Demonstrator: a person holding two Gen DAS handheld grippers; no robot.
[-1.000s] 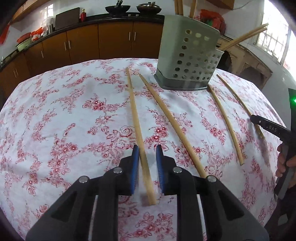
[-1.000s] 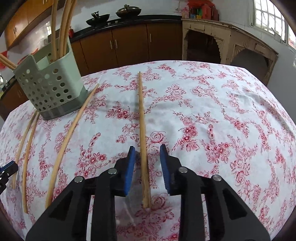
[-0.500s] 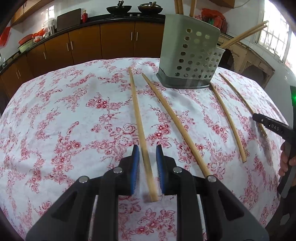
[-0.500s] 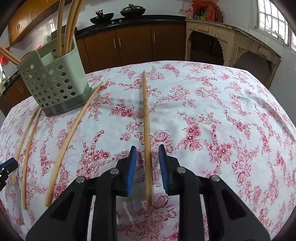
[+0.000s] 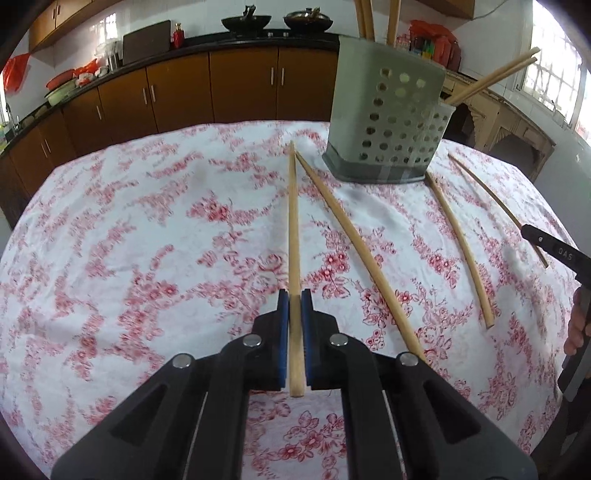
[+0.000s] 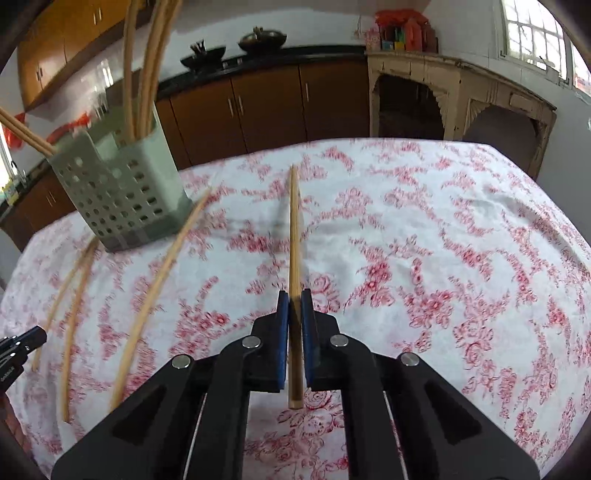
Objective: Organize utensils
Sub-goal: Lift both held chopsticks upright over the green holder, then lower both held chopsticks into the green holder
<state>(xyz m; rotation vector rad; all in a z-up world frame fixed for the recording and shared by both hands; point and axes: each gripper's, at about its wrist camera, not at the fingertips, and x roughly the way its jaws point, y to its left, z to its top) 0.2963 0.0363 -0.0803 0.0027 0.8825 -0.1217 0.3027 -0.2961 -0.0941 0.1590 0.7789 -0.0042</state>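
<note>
Left gripper (image 5: pixel 294 295) and right gripper (image 6: pixel 294 295), each newly pinched on one pale wooden chopstick (image 5: pixel 293 229) near the grey perforated plastic holder (image 5: pixel 388 122), needed level lifts, tips kept clear of the floral-clothed table (image 5: pixel 129 240).

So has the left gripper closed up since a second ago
Yes. The left gripper has just closed: its blue pads, apart earlier, now press the chopstick that lies between them on the floral tablecloth.

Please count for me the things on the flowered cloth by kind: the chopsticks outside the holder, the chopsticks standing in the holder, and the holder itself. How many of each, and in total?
Chopsticks outside the holder: 4
Chopsticks in the holder: 5
Perforated holder: 1
Total: 10
</note>
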